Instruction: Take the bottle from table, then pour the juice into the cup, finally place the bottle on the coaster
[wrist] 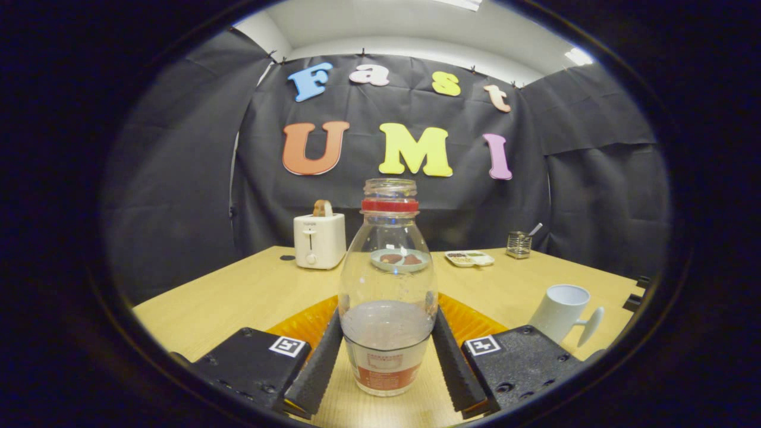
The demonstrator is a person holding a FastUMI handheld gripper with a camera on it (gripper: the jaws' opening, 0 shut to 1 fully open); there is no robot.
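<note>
The gripper [386,351] stood low over the worktop [238,297], its jaws set either side of the bottle [387,285]. Both pads appeared to touch the lower body of the bottle, at about the level of the liquid line — clamped on it, as far as the view allowed. Whether the base was lifted or resting on the worktop could not be told for certain.

The bottle stood upright between the jaws, uncapped, with a red ring at the neck and a dark juice filling roughly the lower third. A label wrapped the base. Just behind the bottle, partly hidden by the jaws, lay the orange coaster [469,321].

Beyond the jaws to the right, well apart from the bottle, stood the white cup [562,312] with its handle turned to the right. It seemed to lean, though the lens may account for that.

Further back lay a round plate [399,260], seen through the glass, a small dish [469,258], a wire holder [518,244] and a white toaster [319,240] to the left.

Judgement: the first step — taking the bottle — was in hand or just completed. The next move called for a lift clear of the worktop, a carry to the right until the neck stood over the cup mouth, then a controlled tilt. The open neck and smooth glass advised a firm hold and a slow roll.
</note>
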